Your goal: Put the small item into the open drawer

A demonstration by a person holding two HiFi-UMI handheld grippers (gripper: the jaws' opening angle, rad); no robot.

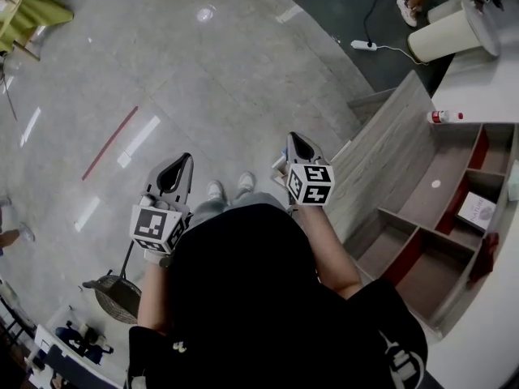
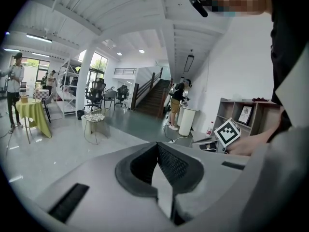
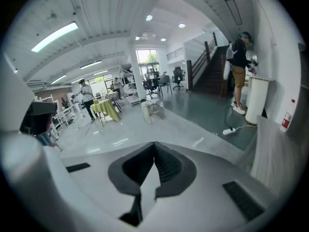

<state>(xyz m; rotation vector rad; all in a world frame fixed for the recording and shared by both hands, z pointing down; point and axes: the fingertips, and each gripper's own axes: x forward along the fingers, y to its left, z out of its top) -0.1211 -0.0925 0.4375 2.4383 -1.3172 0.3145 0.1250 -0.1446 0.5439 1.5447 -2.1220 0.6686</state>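
Both grippers hang in the air over the grey floor, in front of the person's dark torso. My left gripper (image 1: pixel 186 160) is shut with nothing in it; in its own view the jaw tips (image 2: pixel 157 145) meet in front of an open hall. My right gripper (image 1: pixel 293 137) is shut and empty too, and its tips (image 3: pixel 154 144) touch. It hovers just left of a wooden shelf unit (image 1: pixel 381 156) with red-edged compartments. A small white item (image 1: pixel 436 184) lies in one compartment. I cannot make out a drawer or any item in a grip.
A red-capped bottle (image 1: pixel 444 117) stands on the unit's top edge and a booklet (image 1: pixel 477 211) lies in a right compartment. A white bin (image 1: pixel 446 35) and a power strip (image 1: pixel 363 45) are beyond. A wire stool (image 1: pixel 117 294) stands at lower left. People stand across the hall.
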